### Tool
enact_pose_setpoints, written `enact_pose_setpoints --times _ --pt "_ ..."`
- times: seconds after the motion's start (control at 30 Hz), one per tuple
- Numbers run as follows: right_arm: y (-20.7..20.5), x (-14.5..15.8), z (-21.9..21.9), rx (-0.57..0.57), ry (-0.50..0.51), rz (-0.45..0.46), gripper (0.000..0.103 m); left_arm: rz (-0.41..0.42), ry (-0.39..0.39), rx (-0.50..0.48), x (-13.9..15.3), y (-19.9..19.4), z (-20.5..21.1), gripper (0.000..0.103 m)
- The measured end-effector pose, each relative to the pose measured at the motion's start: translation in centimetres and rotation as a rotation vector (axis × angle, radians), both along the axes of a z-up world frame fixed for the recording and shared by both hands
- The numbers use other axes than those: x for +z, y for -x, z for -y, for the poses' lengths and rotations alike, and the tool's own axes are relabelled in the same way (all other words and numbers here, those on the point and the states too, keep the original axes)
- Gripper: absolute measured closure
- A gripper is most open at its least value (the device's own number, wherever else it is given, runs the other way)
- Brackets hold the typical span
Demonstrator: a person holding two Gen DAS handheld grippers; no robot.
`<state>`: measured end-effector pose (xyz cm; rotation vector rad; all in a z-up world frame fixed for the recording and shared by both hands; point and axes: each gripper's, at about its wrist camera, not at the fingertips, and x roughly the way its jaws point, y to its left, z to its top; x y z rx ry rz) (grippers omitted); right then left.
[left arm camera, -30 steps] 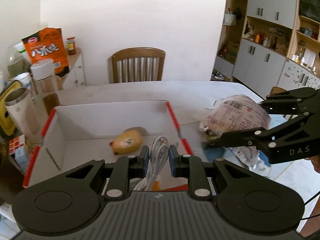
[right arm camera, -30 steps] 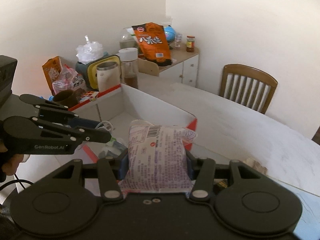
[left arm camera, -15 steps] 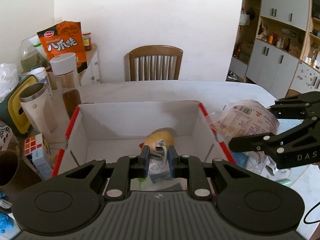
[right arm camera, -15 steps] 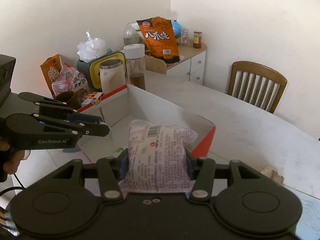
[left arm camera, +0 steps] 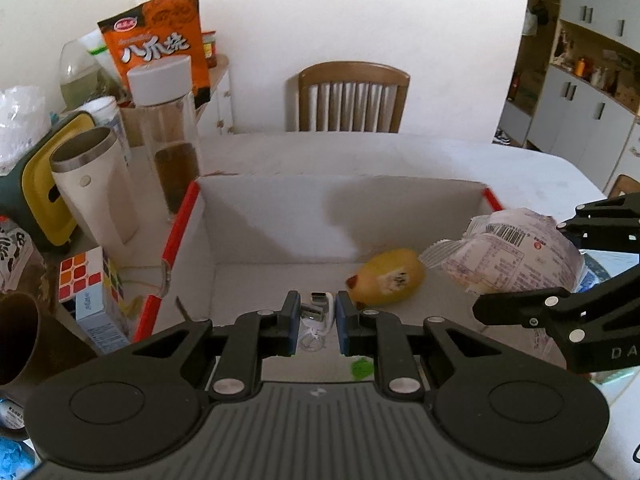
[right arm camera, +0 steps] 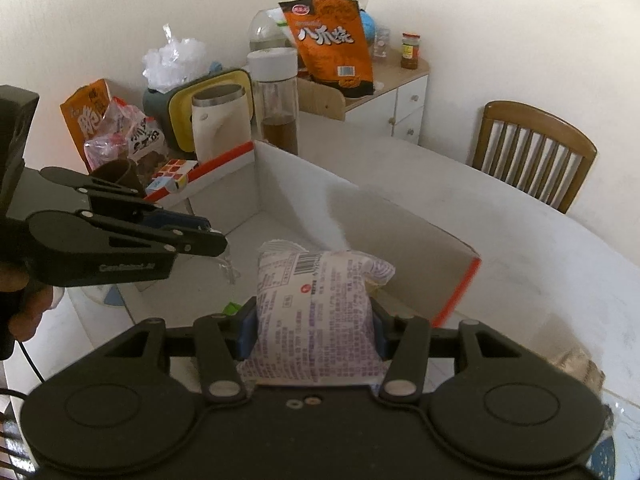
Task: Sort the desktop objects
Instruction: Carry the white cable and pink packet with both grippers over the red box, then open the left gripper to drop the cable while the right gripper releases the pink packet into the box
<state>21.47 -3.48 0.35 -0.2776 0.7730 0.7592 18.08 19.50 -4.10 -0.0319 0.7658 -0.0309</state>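
A white cardboard box with red edges (left arm camera: pixel 182 236) stands on the table, also in the right wrist view (right arm camera: pixel 464 276). A yellow bun (left arm camera: pixel 390 278) lies inside it. My left gripper (left arm camera: pixel 317 314) is shut on a white USB cable (left arm camera: pixel 318 312) and holds it over the box's near side. My right gripper (right arm camera: pixel 314 330) is shut on a white and purple snack packet (right arm camera: pixel 318 312) and holds it over the box's right part; the packet also shows in the left wrist view (left arm camera: pixel 516 256).
Left of the box stand a white steel mug (left arm camera: pixel 94 196), a glass bottle with brown liquid (left arm camera: pixel 170 136), a puzzle cube (left arm camera: pixel 86 276), a brown cup (left arm camera: pixel 16 344) and snack bags (right arm camera: pixel 332 44). A wooden chair (left arm camera: pixel 352 98) is behind the table.
Both grippers have moved left over the box, each keeping its load. The cable now hangs lower between the left fingers, and the packet is above the box interior.
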Motion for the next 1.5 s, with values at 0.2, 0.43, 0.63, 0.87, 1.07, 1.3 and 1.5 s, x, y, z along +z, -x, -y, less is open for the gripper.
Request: enact_pose_setpoints --times 0.2,0.43,0.63,0.87,1.07,1.3,1.5 --pt "-1.1 -1.0 -2.2 0.026 0.032 -0.01 0.051 -0.027 -0.019 0.011 -0.7 -1.3 -0.6 0.086" --pt "-2.0 -2.3 -3.2 0.024 0.056 -0.041 0.051 -0.082 -0.015 0.014 -1.6 -2.6 -1.1 0.086" --pt "-2.5 -3.1 -3.6 0.023 0.082 -0.064 0.051 -0.114 -0.009 0.012 -2.1 -3.4 -1.3 0.086" --pt "-2.7 -3.8 -3.9 0.024 0.119 -0.092 0.051 -0.137 -0.014 0.001 -2.1 -4.2 -1.0 0.086" --pt "-2.7 -3.9 -3.7 0.015 0.112 -0.104 0.042 -0.154 -0.002 0.012 -2.2 -4.9 -1.0 0.086" --pt "-2.1 -3.1 -3.1 0.024 0.088 -0.073 0.032 -0.173 -0.023 0.029 -2.4 -5.2 -0.6 0.084" --pt "-1.4 -2.4 -2.4 0.025 0.065 -0.065 0.03 -0.162 -0.015 0.026 -2.1 -4.7 -0.2 0.031"
